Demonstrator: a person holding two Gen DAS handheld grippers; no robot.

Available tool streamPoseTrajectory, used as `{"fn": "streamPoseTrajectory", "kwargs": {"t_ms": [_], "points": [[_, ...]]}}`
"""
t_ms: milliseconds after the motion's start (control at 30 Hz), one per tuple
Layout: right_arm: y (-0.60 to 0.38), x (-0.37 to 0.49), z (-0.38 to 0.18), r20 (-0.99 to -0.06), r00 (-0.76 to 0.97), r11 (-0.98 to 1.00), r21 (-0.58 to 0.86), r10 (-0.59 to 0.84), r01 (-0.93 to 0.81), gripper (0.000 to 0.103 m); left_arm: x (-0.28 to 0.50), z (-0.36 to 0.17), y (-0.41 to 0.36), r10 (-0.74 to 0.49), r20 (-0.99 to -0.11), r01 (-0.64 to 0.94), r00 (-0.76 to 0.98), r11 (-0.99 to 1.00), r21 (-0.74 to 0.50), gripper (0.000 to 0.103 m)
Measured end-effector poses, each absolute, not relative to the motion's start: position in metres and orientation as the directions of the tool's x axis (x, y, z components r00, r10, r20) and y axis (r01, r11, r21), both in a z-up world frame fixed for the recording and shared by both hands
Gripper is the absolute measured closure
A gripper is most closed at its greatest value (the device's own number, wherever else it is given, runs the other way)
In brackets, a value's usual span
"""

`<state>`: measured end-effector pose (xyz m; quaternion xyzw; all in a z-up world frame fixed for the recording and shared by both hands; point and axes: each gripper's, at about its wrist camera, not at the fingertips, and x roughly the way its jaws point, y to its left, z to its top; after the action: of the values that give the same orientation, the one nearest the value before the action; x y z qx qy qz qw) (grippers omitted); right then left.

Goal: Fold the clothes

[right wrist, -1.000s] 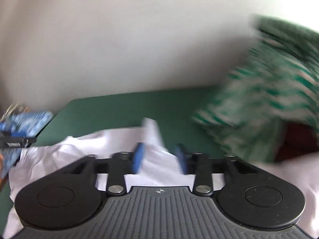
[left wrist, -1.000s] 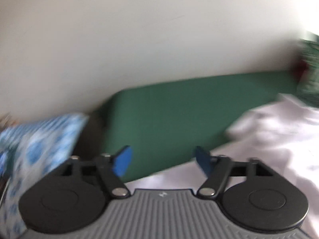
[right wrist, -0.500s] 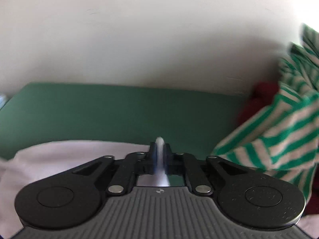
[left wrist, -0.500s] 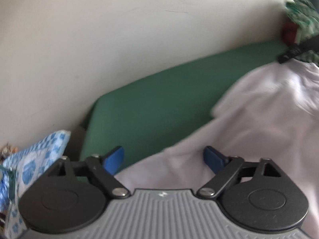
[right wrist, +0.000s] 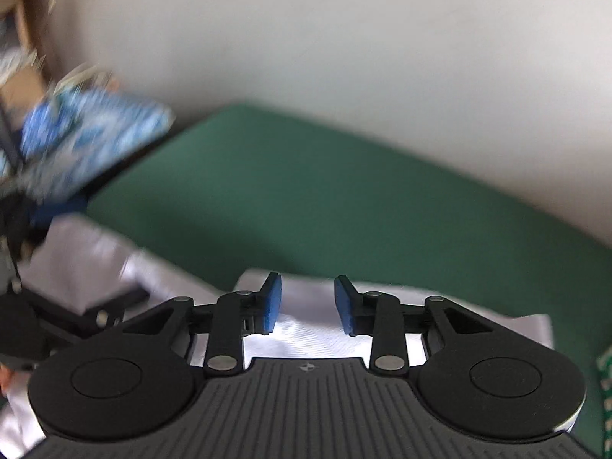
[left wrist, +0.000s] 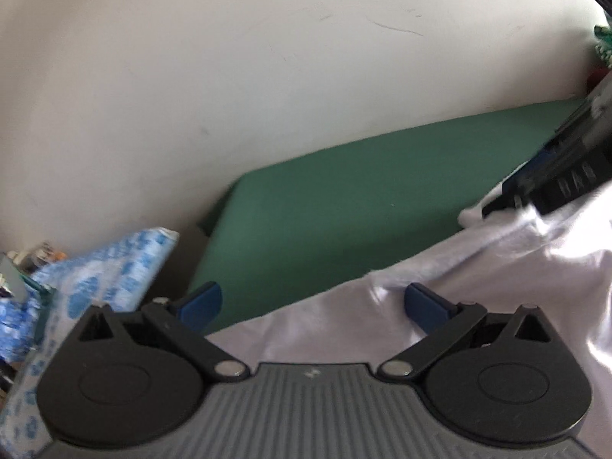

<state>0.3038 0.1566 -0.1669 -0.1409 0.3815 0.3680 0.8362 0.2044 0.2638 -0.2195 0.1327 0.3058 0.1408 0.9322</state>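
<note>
A pale lilac-white garment point(left wrist: 478, 279) lies on a green table point(left wrist: 344, 199). My left gripper point(left wrist: 311, 302) is wide open just above its near edge, with nothing between the blue pads. In the right wrist view the same garment point(right wrist: 306, 321) lies under my right gripper point(right wrist: 308, 304), which is open with a gap between its pads and holds nothing. The right gripper also shows at the right of the left wrist view point(left wrist: 554, 176), over the garment. The left gripper shows at the left edge of the right wrist view point(right wrist: 57, 306).
A blue and white patterned cloth point(left wrist: 95, 267) lies off the table's left end; it also shows in the right wrist view point(right wrist: 88, 134). A white wall point(left wrist: 267, 76) stands right behind the table. Green striped clothing point(right wrist: 606, 394) sits at the right edge.
My right gripper was shut on a fold of the garment half a second ago and has opened and let it go. It has swung left. My left gripper stayed open and shifted slightly.
</note>
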Motion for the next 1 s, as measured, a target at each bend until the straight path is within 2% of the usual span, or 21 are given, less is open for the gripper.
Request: {"fn": "streamPoseTrajectory", "kwargs": {"t_ms": [33,100,167,200,233,300,400,467,567,633,700,767,800,833,900,1000], "points": [[0.160,0.307,-0.172,-0.740,0.435,0.668,0.026,0.513,-0.744,0.063,0.203,-0.219,0.262,0.348,-0.523,-0.180,0.778,0.921,0.346,0.001],[0.161,0.296,-0.180,-0.726,0.459,0.640,-0.035,0.512,-0.768,0.063,0.203,-0.219,0.259,0.344,-0.513,-0.162,0.787,0.917,0.365,0.001],[0.166,0.304,-0.184,-0.735,0.437,0.646,0.003,0.519,-0.763,0.068,0.203,-0.219,0.258,0.344,-0.507,-0.154,0.790,0.912,0.380,0.001],[0.169,0.315,-0.189,-0.740,0.429,0.661,0.028,0.518,-0.750,0.073,0.203,-0.218,0.259,0.349,-0.506,-0.158,0.789,0.911,0.382,0.001],[0.165,0.323,-0.193,-0.741,0.435,0.685,0.046,0.512,-0.727,0.102,0.204,-0.218,0.259,0.355,-0.506,-0.165,0.786,0.909,0.382,0.001],[0.166,0.333,-0.201,-0.725,0.468,0.738,0.082,0.506,-0.670,0.102,0.204,-0.217,0.262,0.368,-0.506,-0.182,0.780,0.907,0.380,0.001],[0.167,0.334,-0.210,-0.673,0.575,0.805,0.050,0.464,-0.591,0.102,0.203,-0.214,0.266,0.398,-0.500,-0.224,0.769,0.901,0.372,0.001],[0.168,0.333,-0.214,-0.636,0.611,0.829,0.084,0.471,-0.553,0.102,0.204,-0.215,0.270,0.420,-0.499,-0.252,0.758,0.894,0.371,0.001],[0.173,0.328,-0.221,-0.601,0.660,0.850,0.062,0.450,-0.523,0.103,0.207,-0.215,0.273,0.463,-0.506,-0.294,0.728,0.877,0.379,0.001],[0.169,0.326,-0.218,-0.605,0.658,0.857,0.083,0.448,-0.508,0.097,0.209,-0.215,0.279,0.478,-0.516,-0.319,0.711,0.873,0.370,0.001],[0.129,0.310,-0.200,-0.539,0.720,0.888,0.129,0.436,-0.442,0.088,0.211,-0.215,0.284,0.480,-0.525,-0.333,0.703,0.874,0.354,0.001],[0.087,0.290,-0.182,-0.475,0.779,0.912,0.171,0.409,-0.374,0.052,0.212,-0.215,0.289,0.474,-0.533,-0.336,0.701,0.879,0.339,0.001],[0.069,0.277,-0.179,-0.485,0.766,0.906,0.194,0.422,-0.376,0.051,0.212,-0.215,0.289,0.474,-0.534,-0.337,0.700,0.879,0.338,0.001],[0.050,0.262,-0.178,-0.505,0.736,0.892,0.222,0.450,-0.394,0.053,0.212,-0.215,0.288,0.475,-0.533,-0.337,0.700,0.878,0.340,0.001],[0.017,0.228,-0.181,-0.572,0.655,0.868,0.272,0.494,-0.417,0.058,0.212,-0.215,0.288,0.478,-0.528,-0.334,0.701,0.875,0.350,0.001],[-0.026,0.163,-0.193,-0.670,0.546,0.861,0.329,0.503,-0.388,0.059,0.212,-0.217,0.287,0.482,-0.522,-0.328,0.704,0.872,0.364,0.001]]}}
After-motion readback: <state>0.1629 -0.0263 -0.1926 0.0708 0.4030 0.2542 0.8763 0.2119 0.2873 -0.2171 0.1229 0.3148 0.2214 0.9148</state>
